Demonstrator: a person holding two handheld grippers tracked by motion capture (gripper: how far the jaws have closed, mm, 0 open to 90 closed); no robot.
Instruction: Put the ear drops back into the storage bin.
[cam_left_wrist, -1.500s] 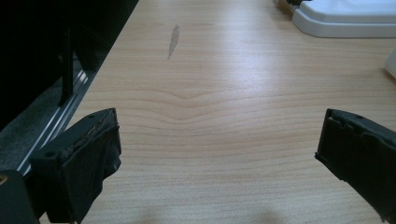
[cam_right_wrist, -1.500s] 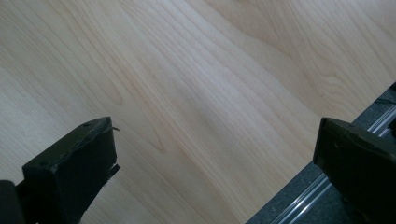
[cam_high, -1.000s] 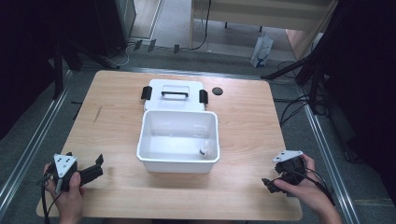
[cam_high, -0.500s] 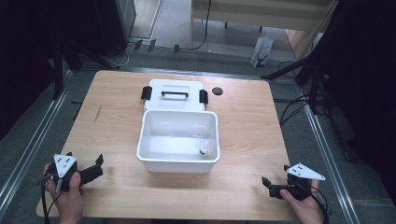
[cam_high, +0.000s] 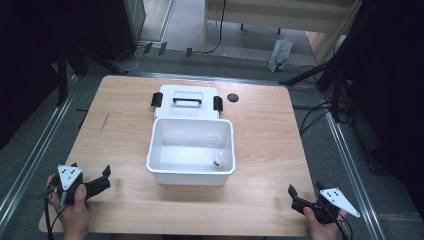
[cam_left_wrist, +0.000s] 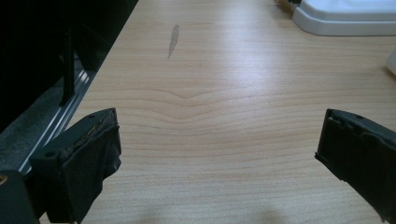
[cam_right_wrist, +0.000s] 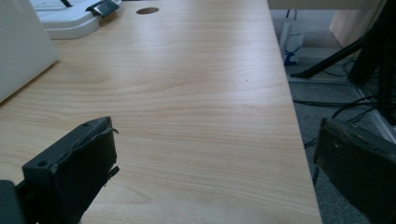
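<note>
White bin (cam_high: 191, 150) stands open in middle of worktop (cam_high: 125, 125); its lid (cam_high: 187, 101) lies flat just behind it, touching far wall. Small bottle (cam_high: 218, 160) stands upright inside bin, near front right corner. Judgement: lid off and bottle in bin, so packing looks done; closing bin probably left.

Left gripper (cam_high: 97, 179) at near left corner, jaws wide, nothing between. Right gripper (cam_high: 300, 192) at near right corner, jaws wide, also nothing held. Bin lies between both grippers, well apart from each; neither touches it.
</note>
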